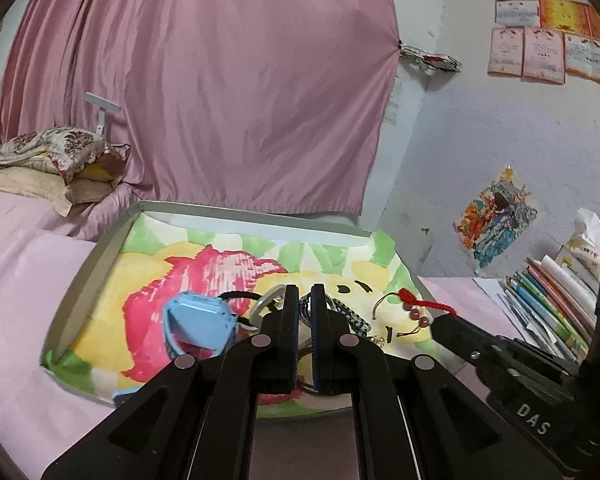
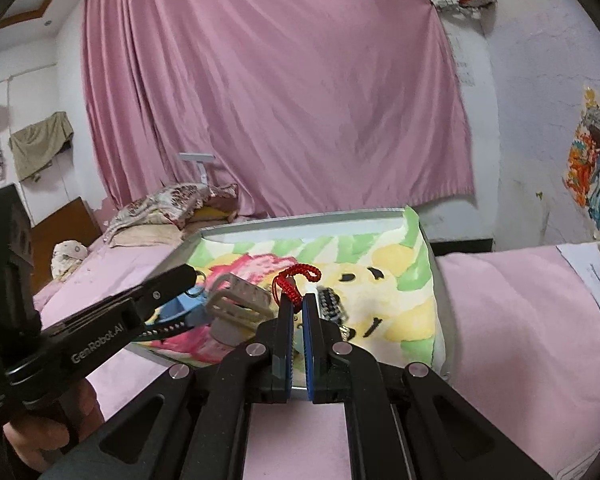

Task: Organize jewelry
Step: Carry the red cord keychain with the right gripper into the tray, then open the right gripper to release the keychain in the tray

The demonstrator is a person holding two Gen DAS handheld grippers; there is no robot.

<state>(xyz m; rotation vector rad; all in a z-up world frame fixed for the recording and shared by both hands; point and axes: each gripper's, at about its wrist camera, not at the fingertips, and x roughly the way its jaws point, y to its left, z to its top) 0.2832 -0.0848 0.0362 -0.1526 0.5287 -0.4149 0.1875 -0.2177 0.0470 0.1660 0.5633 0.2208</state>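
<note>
Left wrist view: blue watch, key rings, braided cord and red bead charm all lie loose in the tray on the bed. Left hand-held gripper closed, empty; right hand-held gripper closed, whether pinching the red cord unclear. Sorting barely begun, I'd judge.

Shallow tray on a bed, ahead of two grippers held side by side.

From the left gripper, a watch lies in the tray just to its left, a metal ring sits between its fingers, and a beaded cord lies to its right, touching the right gripper. A curtain hangs behind the tray; pillows lie far left, books to the right.
</note>
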